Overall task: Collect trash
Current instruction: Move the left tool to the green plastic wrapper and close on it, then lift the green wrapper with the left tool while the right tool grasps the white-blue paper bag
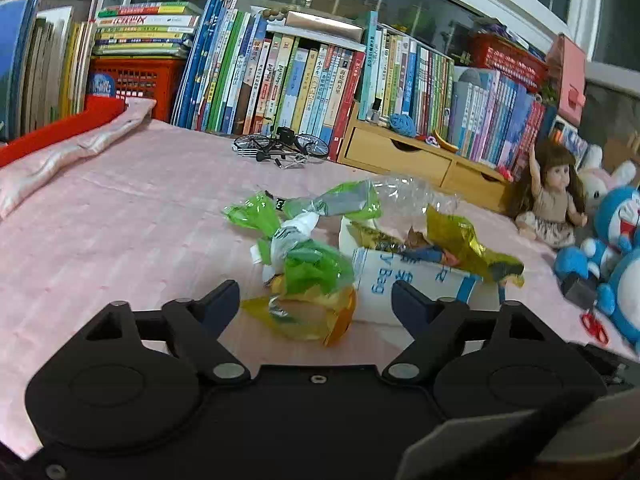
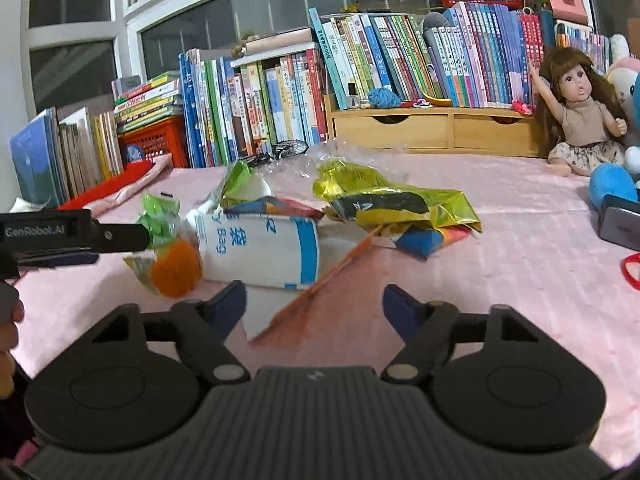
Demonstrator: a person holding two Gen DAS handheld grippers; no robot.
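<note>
A heap of trash lies on the pink cloth [image 1: 120, 208]. It holds green wrappers [image 1: 312, 264], a clear yellow-orange wrapper [image 1: 308, 320], a white paper bag with blue print [image 1: 384, 276] [image 2: 260, 248], and gold foil packets [image 1: 460, 240] [image 2: 384, 196]. My left gripper [image 1: 316, 300] stands open just short of the heap, with the yellow-orange wrapper between its fingers but untouched. It shows side-on as the left gripper [image 2: 132, 236] beside the green wrappers [image 2: 160, 216]. My right gripper [image 2: 316, 300] is open too. An orange strip [image 2: 320, 292] from under the bag lies between its fingers, clear of the pads.
Rows of books [image 2: 280, 96] and a wooden drawer unit [image 2: 432, 128] line the back. A toy bicycle [image 1: 280, 146] stands behind the heap. A doll [image 2: 580, 116], blue plush toys [image 1: 620, 240], a dark device [image 2: 620, 220] and red scissors [image 1: 596, 328] sit to the right.
</note>
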